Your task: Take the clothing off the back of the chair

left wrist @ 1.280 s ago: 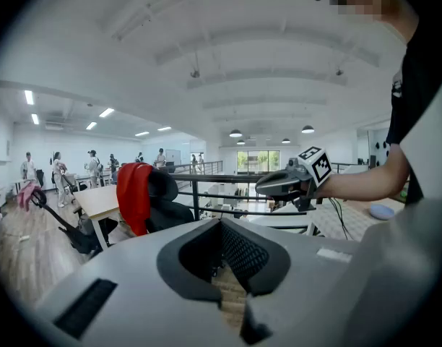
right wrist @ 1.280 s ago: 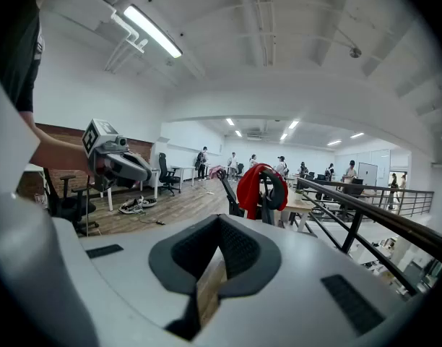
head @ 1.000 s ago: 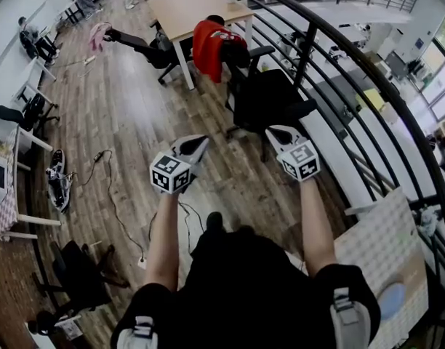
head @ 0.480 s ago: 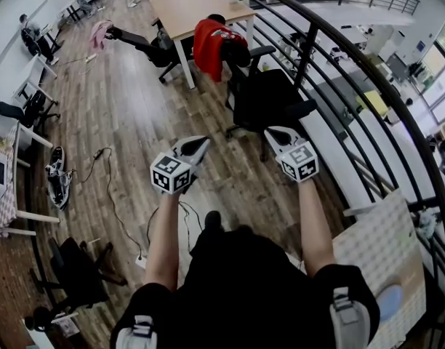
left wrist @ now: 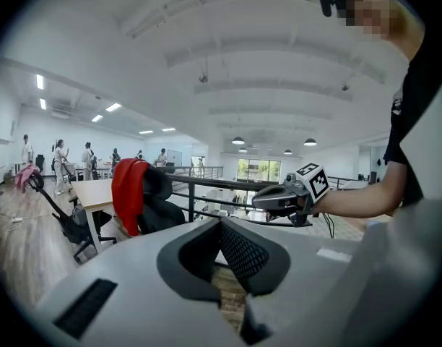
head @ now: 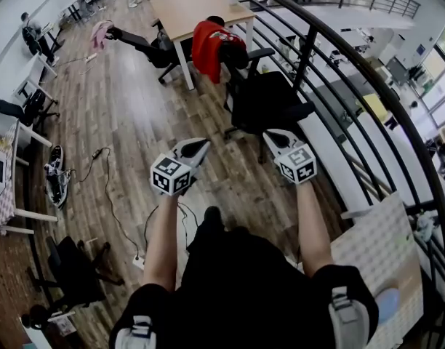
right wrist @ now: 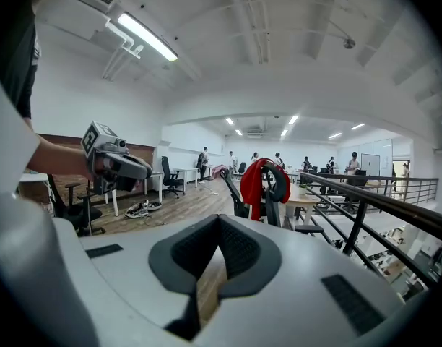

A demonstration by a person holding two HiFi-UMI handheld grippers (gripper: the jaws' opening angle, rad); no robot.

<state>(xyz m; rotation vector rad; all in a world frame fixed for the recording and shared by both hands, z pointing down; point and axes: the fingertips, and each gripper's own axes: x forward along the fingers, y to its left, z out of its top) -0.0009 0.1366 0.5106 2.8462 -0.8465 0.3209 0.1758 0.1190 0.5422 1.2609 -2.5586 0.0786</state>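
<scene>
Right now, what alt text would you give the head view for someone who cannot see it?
Seen from above, a person holds a left gripper and a right gripper, jaws shut and empty, toward a black office chair ahead. A red garment hangs over the chair's back, beside a wooden table and a railing.

Left gripper [left wrist: 221,226] jaws together, empty, red clothing [left wrist: 126,194] draped on chair [left wrist: 162,210] ahead, right gripper [left wrist: 260,200] alongside

Clothing [head: 206,46] hangs on the chair [head: 270,97] back, beside the table [head: 193,6].
</scene>
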